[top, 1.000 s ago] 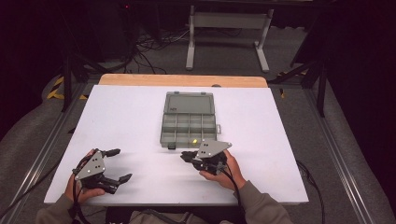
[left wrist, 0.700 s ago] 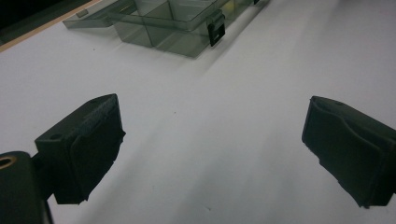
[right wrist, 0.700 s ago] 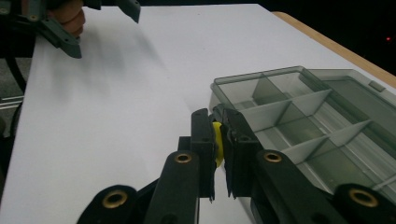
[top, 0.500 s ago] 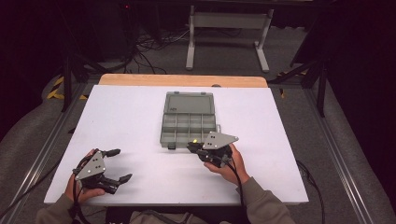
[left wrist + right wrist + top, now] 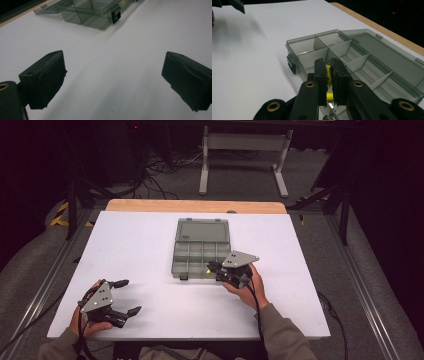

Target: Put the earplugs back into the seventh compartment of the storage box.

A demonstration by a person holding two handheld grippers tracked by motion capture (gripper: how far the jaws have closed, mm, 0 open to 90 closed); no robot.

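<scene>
The right gripper (image 5: pixel 214 268) has shifted over the open smoky-grey plastic compartment box (image 5: pixel 200 251), clamping a small yellow piece (image 5: pixel 328 72); the left gripper (image 5: pixel 125 296) rests wide-jawed on the white counter (image 5: pixel 140 245).

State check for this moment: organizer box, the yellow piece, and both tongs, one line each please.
Compartment organizer box: lid open, laid flat behind the tray; front latch undone.
Yellow piece: gripped between the right jaws, over the box's near compartments.
Right tongs: shut on the yellow piece.
Left tongs: open, jaws wide apart, nothing between them, over the bare white table.
</scene>
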